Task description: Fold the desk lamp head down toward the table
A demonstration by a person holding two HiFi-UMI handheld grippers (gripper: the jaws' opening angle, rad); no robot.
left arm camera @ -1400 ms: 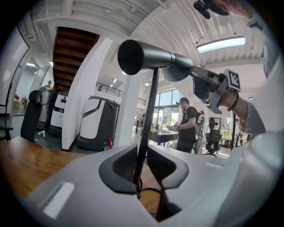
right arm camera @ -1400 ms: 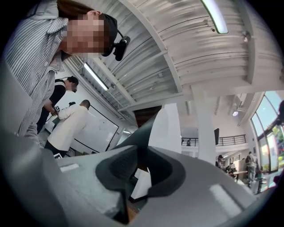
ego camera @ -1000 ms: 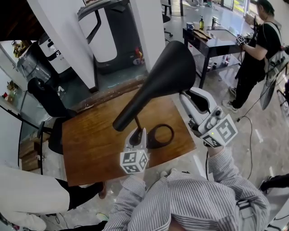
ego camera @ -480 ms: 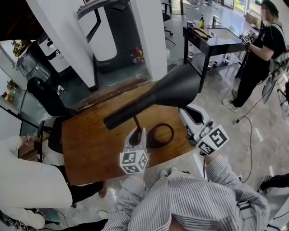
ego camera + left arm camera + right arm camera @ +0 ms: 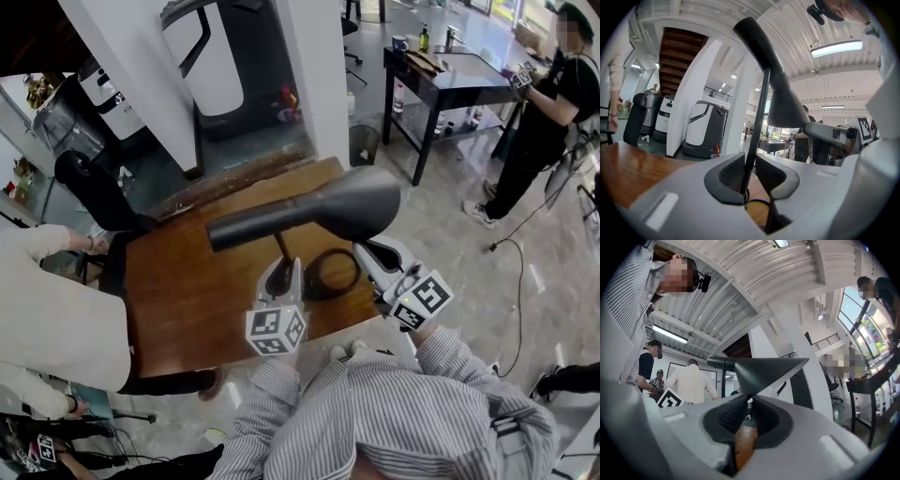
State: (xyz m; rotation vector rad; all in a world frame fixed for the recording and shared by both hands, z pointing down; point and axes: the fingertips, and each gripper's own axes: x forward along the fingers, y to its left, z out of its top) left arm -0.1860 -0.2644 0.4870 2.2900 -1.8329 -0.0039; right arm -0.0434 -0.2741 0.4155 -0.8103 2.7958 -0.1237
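Observation:
A black desk lamp stands on the wooden table (image 5: 187, 300) on a ring base (image 5: 310, 288). Its cone-shaped lamp head (image 5: 328, 208) lies about level over the table, wide end to the right. My left gripper (image 5: 281, 274) is shut on the thin lamp stem (image 5: 759, 112), which runs up between the pads of the left gripper (image 5: 750, 173). My right gripper (image 5: 363, 247) reaches up under the wide end. In the right gripper view the lamp head (image 5: 761, 369) has its lower edge between the closing jaws of the right gripper (image 5: 751, 411), and the pads press on it.
A person in white (image 5: 47, 319) stands at the table's left edge. A white pillar (image 5: 309, 66) and a dark machine (image 5: 225, 66) lie beyond the table's far edge. A black desk (image 5: 450, 80) and a person in black (image 5: 544, 103) are at back right.
My right gripper has come down with the lamp head, which swung from pointing steeply up to about level. The left gripper has held still on the stem. The person in white has stepped closer.

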